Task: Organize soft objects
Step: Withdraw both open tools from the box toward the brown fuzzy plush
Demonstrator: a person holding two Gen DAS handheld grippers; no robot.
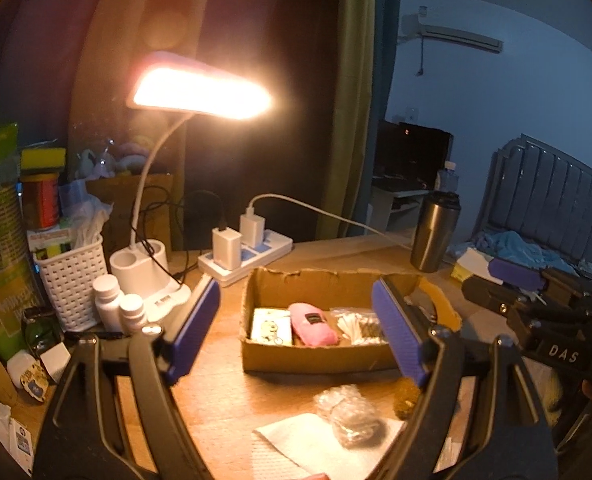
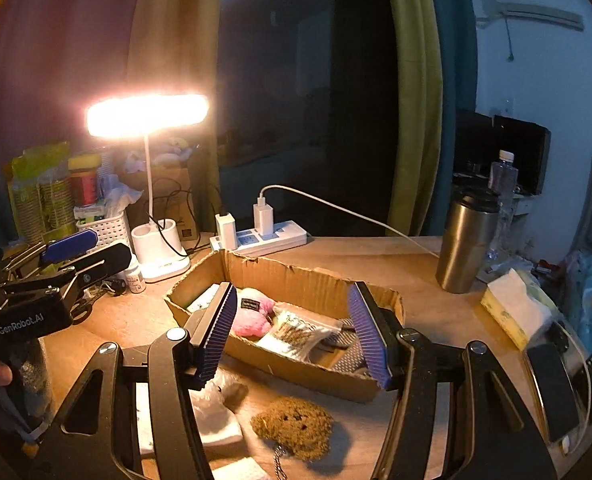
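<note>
Both grippers are hovering spread and empty: left gripper (image 1: 296, 332), right gripper (image 2: 291, 336). Pink plush (image 2: 251, 316) is already lying in the box (image 2: 296, 276); brown plush (image 2: 293, 426) is lying just before it. Right should be descending squarely, pinching its body, avoiding the chain.

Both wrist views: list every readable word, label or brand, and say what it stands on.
"DAS": white letters on the black body of the right gripper, seen in the left wrist view.
"GenRobot.AI": on the black body of the left gripper, seen in the right wrist view.
Too small or blurred: dark tag on the pink plush, green packages, red can, white bottles.
</note>
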